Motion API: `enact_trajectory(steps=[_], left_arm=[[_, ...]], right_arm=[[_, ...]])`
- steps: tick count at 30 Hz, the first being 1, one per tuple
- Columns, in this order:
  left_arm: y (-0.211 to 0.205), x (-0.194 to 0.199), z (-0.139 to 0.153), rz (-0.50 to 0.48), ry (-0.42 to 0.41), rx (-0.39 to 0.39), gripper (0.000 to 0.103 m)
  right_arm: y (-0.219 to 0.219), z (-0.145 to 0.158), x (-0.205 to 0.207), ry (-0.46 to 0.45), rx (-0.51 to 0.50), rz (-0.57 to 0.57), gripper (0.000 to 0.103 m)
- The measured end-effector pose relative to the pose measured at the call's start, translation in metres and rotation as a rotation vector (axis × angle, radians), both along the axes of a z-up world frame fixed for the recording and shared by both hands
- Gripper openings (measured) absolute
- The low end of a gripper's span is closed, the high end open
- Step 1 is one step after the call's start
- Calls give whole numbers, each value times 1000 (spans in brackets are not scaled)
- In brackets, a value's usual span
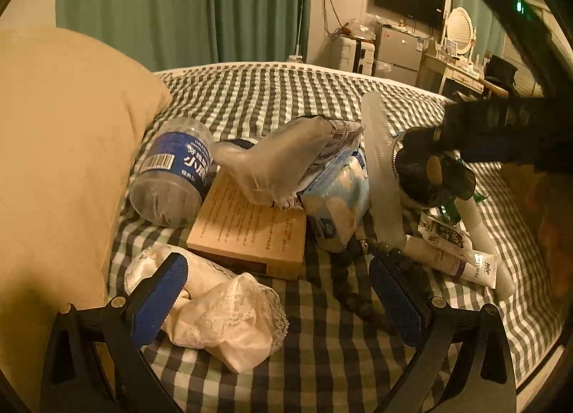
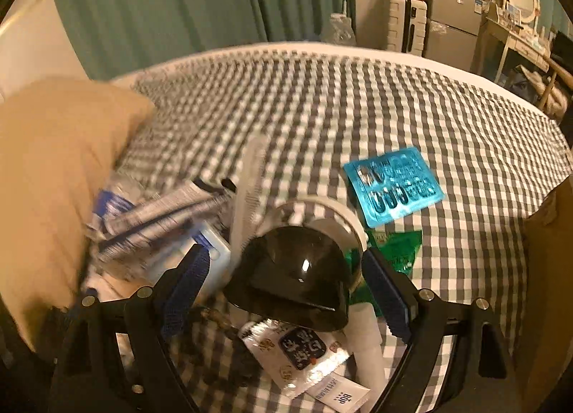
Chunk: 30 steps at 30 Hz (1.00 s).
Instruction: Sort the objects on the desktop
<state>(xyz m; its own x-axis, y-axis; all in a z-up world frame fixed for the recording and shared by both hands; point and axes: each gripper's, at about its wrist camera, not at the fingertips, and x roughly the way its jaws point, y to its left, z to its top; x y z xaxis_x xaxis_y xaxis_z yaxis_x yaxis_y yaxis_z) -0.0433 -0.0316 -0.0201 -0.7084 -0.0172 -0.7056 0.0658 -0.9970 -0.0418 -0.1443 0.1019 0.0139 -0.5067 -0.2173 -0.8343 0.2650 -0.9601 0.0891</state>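
Observation:
A heap of small objects lies on the checked bedspread (image 1: 315, 359). My left gripper (image 1: 277, 302) is open low over it. Its left pad rests against a crumpled white lace cloth (image 1: 229, 316), and a string of dark beads (image 1: 352, 291) lies by its right pad. Beyond are a lying water bottle (image 1: 172, 173), a tan book (image 1: 250, 230), a tissue pack (image 1: 340, 198) and a clear comb (image 1: 379, 169). My right gripper (image 2: 286, 289) is open, its pads on either side of a glossy black rounded object (image 2: 293, 269) without pressing on it.
A tan pillow (image 1: 61, 162) fills the left. A blue blister pack (image 2: 394, 187) and a green packet (image 2: 397, 248) lie right of the black object. Sachets and white tubes (image 1: 465, 262) lie near it. Bare bedspread stretches behind the heap.

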Motion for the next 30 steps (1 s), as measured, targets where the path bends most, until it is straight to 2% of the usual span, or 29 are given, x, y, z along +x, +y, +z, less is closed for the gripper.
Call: enact_trajectory(steps=[3,6,7,8,9,12,14,15,16,17,19,21,27,30], left_arm=[[-1,2,-2,3,-8,17,103],[-4,4,-1,1,-9,24,103],[-7,6,1,6,-9,33,103],[-9,7,2,9,-11,43,103],[-10,9,4,11,-12,55,103],[-14,13,11,9,-5,110,103],[-18,16,17,5,1,142,103],[-20,18,19,2,3,151,103],[-23,20,22,-1,8,161,103],[-27,22,24,0,9,171,103],[-35,24,26,1,21,200,103],[-39,23,27,-3,27,209,103],[-30,16,22,5,24,181,103],[-21,16,17,-5,23,148,103]], right_arm=[[1,-20,0,-52,25,-35,87],[3,-24,6,-34,35,-86,74],[2,-23,8,-32,46,-96,60],[0,-22,10,-34,47,-93,37],[-2,-20,14,-37,65,-93,2],[-14,-14,17,-45,130,-99,4],[-20,-10,22,-38,170,-131,9],[-22,-8,24,-37,156,-149,31],[-24,-4,27,-36,125,-168,62],[-26,1,30,-15,115,-185,70],[-32,13,33,33,118,-216,73],[-38,19,28,28,123,-233,74],[-37,12,10,-1,158,-270,76],[-15,9,10,11,109,-296,78]])
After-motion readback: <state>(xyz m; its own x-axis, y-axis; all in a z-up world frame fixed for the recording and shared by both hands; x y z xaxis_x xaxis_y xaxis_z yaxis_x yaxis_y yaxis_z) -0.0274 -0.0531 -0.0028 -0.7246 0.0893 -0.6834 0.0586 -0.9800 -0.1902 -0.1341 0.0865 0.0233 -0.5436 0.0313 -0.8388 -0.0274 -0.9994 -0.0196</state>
